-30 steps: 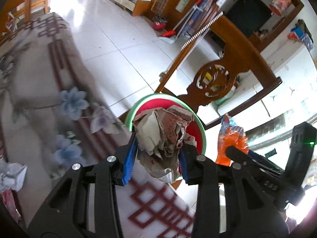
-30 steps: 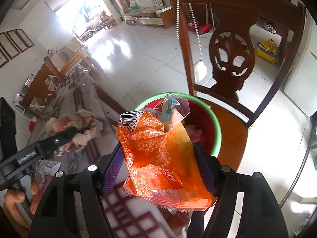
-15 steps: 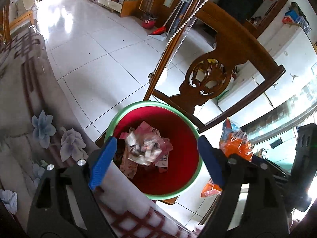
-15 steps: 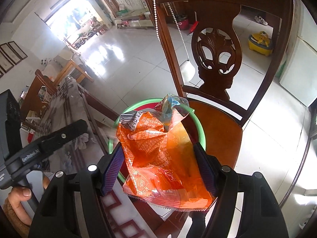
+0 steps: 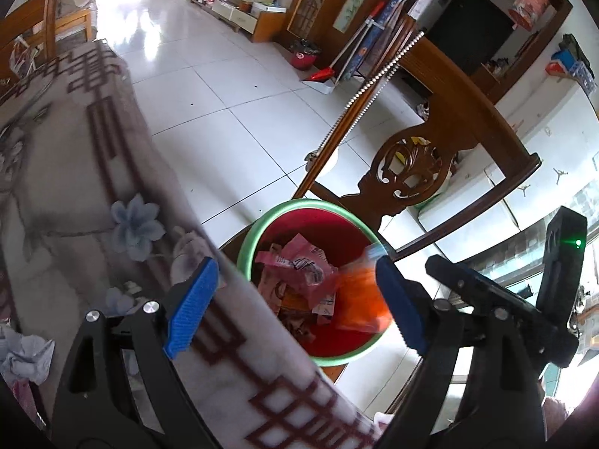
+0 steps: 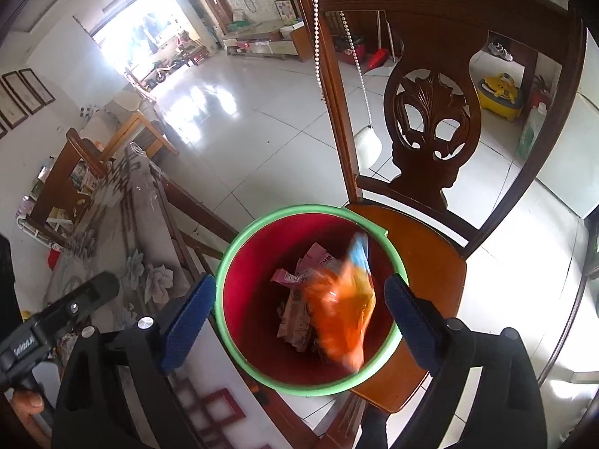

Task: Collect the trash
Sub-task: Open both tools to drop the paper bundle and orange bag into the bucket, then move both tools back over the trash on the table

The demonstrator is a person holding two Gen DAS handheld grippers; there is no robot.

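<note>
**Both grippers open over the bin, orange wrapper inside it**

The right gripper (image 6: 299, 318) hangs over the red bin (image 6: 262, 374) with its jaws spread wide and nothing between them. The orange wrapper (image 6: 340, 310) shows blurred inside the bin, toward four o'clock of its green rim, above pink and paper scraps (image 6: 299, 280) lying on the bottom. Whether it has settled cannot be told from the blur. The bin stands on the seat of a carved wooden chair (image 6: 430, 254), just beside the table edge.

The left gripper (image 5: 295, 307) is likewise wide open and empty, straddling the edge of the flowered tablecloth (image 5: 112, 187), with the bin at about one o'clock from it. In its view the wrapper appears as an orange smear at the bin's four o'clock side.

One piece of trash shows on the table: a crumpled tissue (image 5: 26, 355) at about eight o'clock in the left view, near the frame's edge.

That tissue looks very light, soft and springy, with no stiffness or fragility to worry about. It would likely crush easily, so a pinch across the thickest part of the wad should hold it better than a loose corner, which could tear away. Film wrappers like the orange one are probably slick and crackly, best gripped through a bunched fold.
</note>
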